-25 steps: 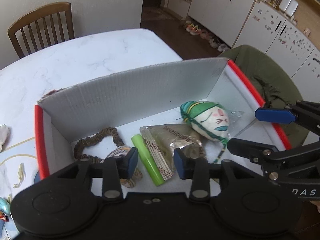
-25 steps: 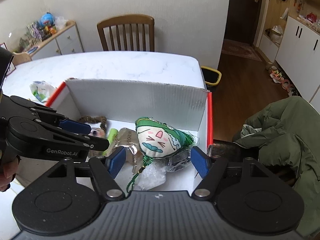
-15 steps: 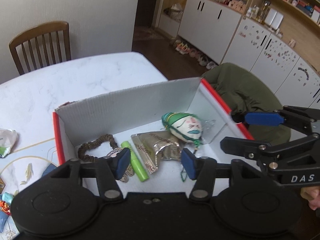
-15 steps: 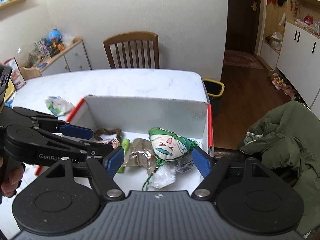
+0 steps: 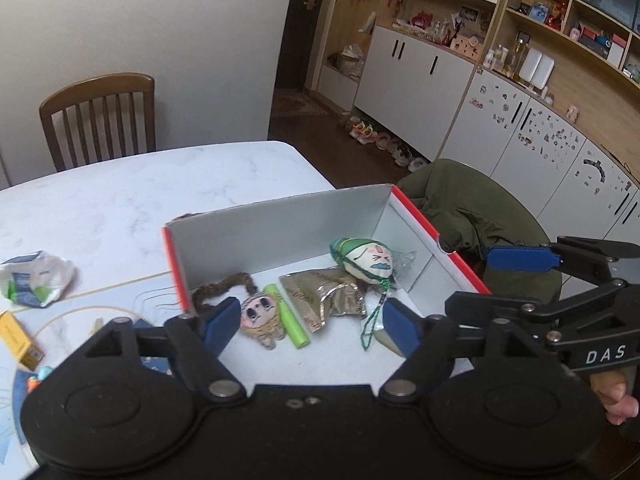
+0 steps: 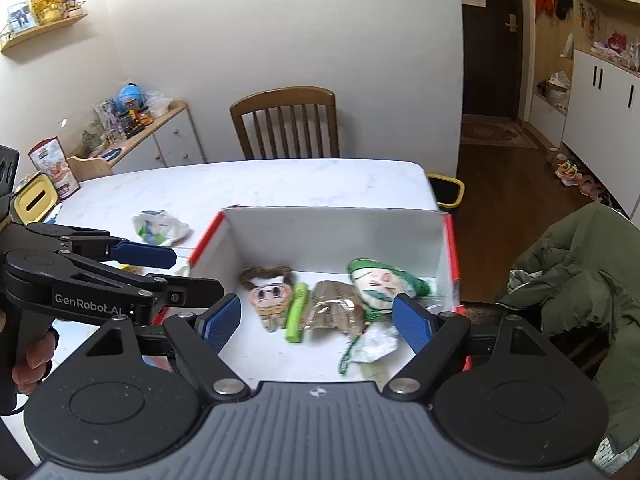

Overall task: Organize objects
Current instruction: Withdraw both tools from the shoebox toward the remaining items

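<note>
A white cardboard box (image 5: 280, 220) (image 6: 332, 236) with red edges stands on the marble table. Inside lie a green-capped stuffed doll (image 5: 366, 258) (image 6: 378, 280), a foil packet (image 5: 320, 294) (image 6: 334, 312), a green tube (image 5: 286, 314) (image 6: 296, 312), a small doll face (image 5: 260, 316) (image 6: 270, 298) and a brown hair tie (image 5: 218, 290). My left gripper (image 5: 308, 326) hovers open above the box's near side, holding nothing. My right gripper (image 6: 318, 324) is open and empty too, raised over the near edge. Each gripper shows in the other's view: right gripper (image 5: 532, 280), left gripper (image 6: 160, 268).
A crumpled white wrapper (image 5: 36, 278) (image 6: 160, 228) and a yellow box (image 5: 18, 340) lie on the table left of the box. A wooden chair (image 6: 286, 124) stands at the far side. A green jacket (image 6: 580, 280) hangs over a seat on the right.
Both grippers have risen and pulled back from the box, so it looks smaller and lower. The left gripper's fingers have spread wider. The objects in the box have stayed put.
</note>
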`<state>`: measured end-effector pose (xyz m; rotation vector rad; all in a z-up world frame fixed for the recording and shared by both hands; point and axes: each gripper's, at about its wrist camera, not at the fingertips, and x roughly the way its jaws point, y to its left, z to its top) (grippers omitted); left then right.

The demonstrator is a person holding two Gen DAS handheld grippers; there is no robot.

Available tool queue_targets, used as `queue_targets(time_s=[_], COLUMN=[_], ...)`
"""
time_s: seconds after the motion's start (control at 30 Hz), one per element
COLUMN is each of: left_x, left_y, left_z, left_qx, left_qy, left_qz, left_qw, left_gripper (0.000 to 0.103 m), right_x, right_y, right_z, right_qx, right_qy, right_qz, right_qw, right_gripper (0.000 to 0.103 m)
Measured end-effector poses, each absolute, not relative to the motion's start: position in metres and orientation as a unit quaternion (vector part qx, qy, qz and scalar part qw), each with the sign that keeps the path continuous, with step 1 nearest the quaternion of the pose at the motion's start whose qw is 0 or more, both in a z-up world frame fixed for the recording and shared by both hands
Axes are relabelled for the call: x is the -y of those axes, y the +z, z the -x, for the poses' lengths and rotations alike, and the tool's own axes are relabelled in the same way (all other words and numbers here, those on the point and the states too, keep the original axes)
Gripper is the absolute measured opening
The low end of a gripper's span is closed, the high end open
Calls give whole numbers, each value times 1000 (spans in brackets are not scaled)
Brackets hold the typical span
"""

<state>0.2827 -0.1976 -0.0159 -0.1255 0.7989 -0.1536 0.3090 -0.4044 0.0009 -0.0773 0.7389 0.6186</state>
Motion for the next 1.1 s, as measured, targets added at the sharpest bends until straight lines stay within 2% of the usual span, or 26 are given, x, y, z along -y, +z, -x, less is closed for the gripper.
queue_targets(time_s=[0.27,0.47,0.63,1.1], left_x=[151,106,67,-41], left_y=[-11,-13,-19,-45], left_z=[-256,-242,-236,-238], left_qx=[-373,-370,-375,-377], left_qy=[-57,-39,-20,50], left_qz=[60,57,59,95], left_qw=[924,926,925,920], left_gripper=[96,102,102,103], right_x=[361,318,278,179], right_y=[4,6,5,-19], right_z=[-277,-259,-245,-224], right_qx=[-346,-346,-348,-377], right_qy=[326,343,355,347], right_qz=[37,25,21,43], right_qw=[879,873,868,858], right_gripper=[86,87,92,93])
